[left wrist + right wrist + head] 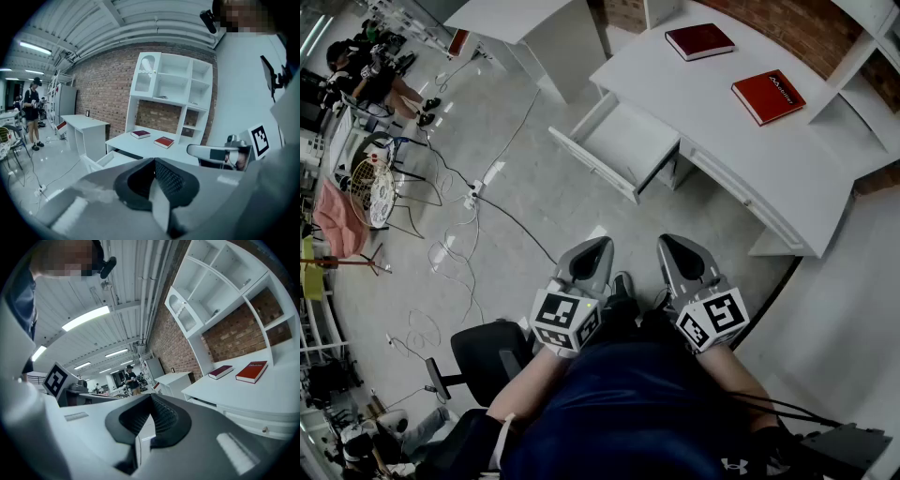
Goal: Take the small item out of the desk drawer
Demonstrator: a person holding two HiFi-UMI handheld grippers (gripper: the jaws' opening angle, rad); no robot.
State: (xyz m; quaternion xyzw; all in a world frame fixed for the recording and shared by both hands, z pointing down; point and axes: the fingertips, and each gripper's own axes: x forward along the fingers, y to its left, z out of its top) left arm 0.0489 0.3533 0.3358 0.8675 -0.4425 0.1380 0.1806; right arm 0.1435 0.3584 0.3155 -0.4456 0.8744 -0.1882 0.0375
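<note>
The white desk (pixel 741 155) stands ahead with its drawer (pixel 592 161) pulled open toward me; I can make out no small item on the drawer's pale floor from here. Both grippers are held close to my body, well short of the drawer. My left gripper (pixel 598 246) is shut with nothing between its jaws, and so is my right gripper (pixel 673 244). In the left gripper view the jaws of the left gripper (pixel 153 161) meet, with the drawer (pixel 101 161) beyond them. In the right gripper view the right gripper (pixel 151 397) likewise shows its jaws together.
A dark red book (pixel 699 41) and a red book (pixel 768 96) lie on the desktop. A white shelf unit (pixel 173 79) rises behind the desk. Cables (pixel 478 197) trail over the floor at the left. A black chair (pixel 487 352) stands by my left side. Another white desk (pixel 525 28) is further back.
</note>
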